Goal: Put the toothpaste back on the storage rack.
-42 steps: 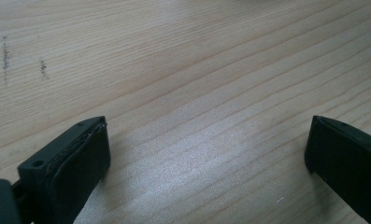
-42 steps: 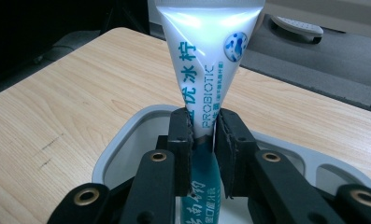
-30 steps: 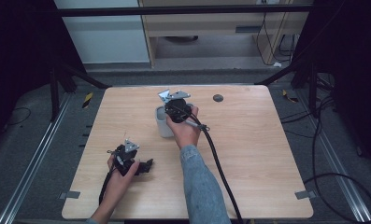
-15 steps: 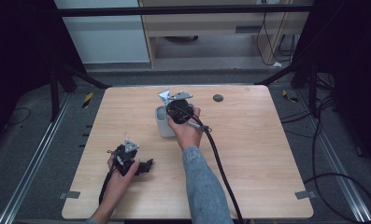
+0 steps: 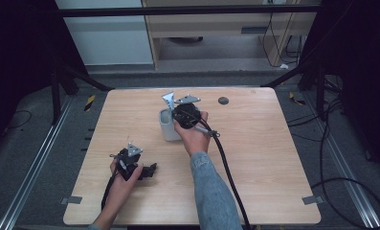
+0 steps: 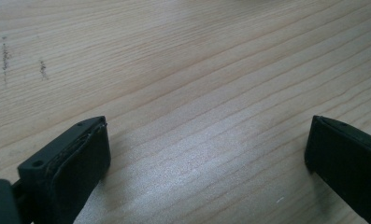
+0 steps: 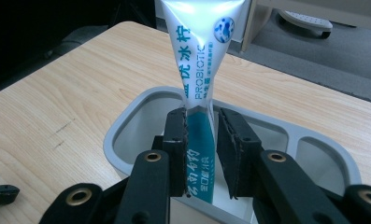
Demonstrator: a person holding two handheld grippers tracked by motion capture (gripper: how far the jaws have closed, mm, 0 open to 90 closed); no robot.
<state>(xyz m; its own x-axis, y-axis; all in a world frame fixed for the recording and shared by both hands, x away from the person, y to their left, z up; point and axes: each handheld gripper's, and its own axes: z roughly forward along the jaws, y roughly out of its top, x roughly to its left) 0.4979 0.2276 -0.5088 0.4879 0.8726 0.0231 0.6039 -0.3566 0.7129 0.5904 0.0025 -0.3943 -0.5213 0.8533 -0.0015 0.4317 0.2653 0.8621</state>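
A white and teal toothpaste tube (image 7: 199,70) stands upright in a grey holder cup (image 7: 127,126) with several compartments. My right gripper (image 7: 201,114) is shut on the tube just above the cup's rim, one jaw on each flat side. In the high view the right gripper (image 5: 185,115) hovers over the cup (image 5: 167,129) at the table's middle back, and the tube's flat end (image 5: 168,101) sticks up beside it. The left gripper (image 5: 149,170) lies on the table near the front left. Its jaws are open (image 6: 206,135) with bare wood between them.
A small dark round disc (image 5: 222,100) lies on the wooden table (image 5: 273,158) near the back edge. The right gripper's black cable (image 5: 228,172) trails to the front edge. Dark floor, metal rails and loose cables surround the table.
The right gripper and the tube have sunk slightly toward the cup. The left gripper has stayed where it was.
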